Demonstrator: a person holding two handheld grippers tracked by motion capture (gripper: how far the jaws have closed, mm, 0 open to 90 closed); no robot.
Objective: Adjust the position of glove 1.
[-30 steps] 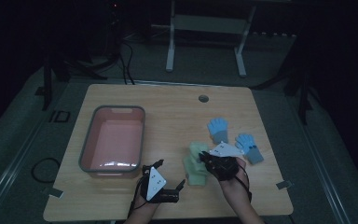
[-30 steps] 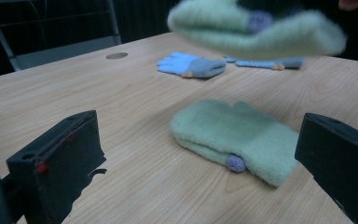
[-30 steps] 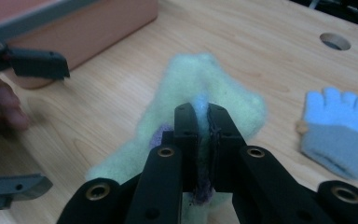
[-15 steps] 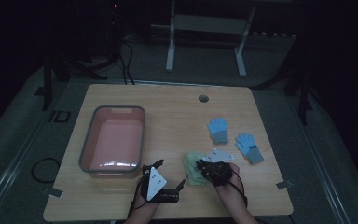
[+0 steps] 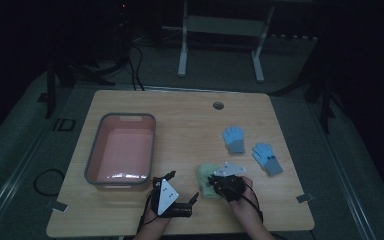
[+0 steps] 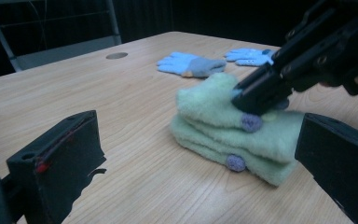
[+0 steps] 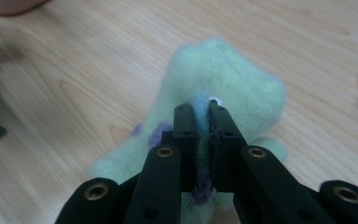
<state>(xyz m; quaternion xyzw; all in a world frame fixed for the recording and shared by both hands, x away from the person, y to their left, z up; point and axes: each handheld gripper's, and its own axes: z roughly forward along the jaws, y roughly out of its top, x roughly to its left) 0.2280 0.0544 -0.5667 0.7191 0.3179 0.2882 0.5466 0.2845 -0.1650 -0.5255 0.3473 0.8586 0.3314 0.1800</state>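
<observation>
Near the lower middle of the high view, right gripper [image 5: 215, 181] clenched on the pale green gloves [image 5: 206, 176], a fold of green fleece pinched between the two black jaws; in the right gripper view, jaws nearly together at centre frame with fabric and a purple dot squeezed in the narrow gap, green gloves [image 7: 223, 88] spreading above and to the left of the tips on the wooden table [image 7: 74, 70]. In the left gripper view, the pair lying stacked one on the other at centre right, green gloves [image 6: 214, 126] flat on the table [image 6: 121, 121], purple dots along the near edge, right gripper [image 6: 261, 93] coming in from the upper right and biting the top layer. Left gripper [image 5: 195, 197] at the bottom of the high view, just left of the green gloves, released, jaws standing wide apart with nothing between them and no contact with the fabric; same wide stance in its own view, one jaw at lower left, the other at lower right. Pink tray [image 5: 94, 160] with grey rim at centre left of the high view, well apart from the gloves. Two blue gloves [image 5: 234, 139] [image 5: 267, 158] lying separately at right of centre, apart from the green pair; seen again at the upper middle of the left gripper view, blue gloves [image 6: 191, 64] beyond the green stack
</observation>
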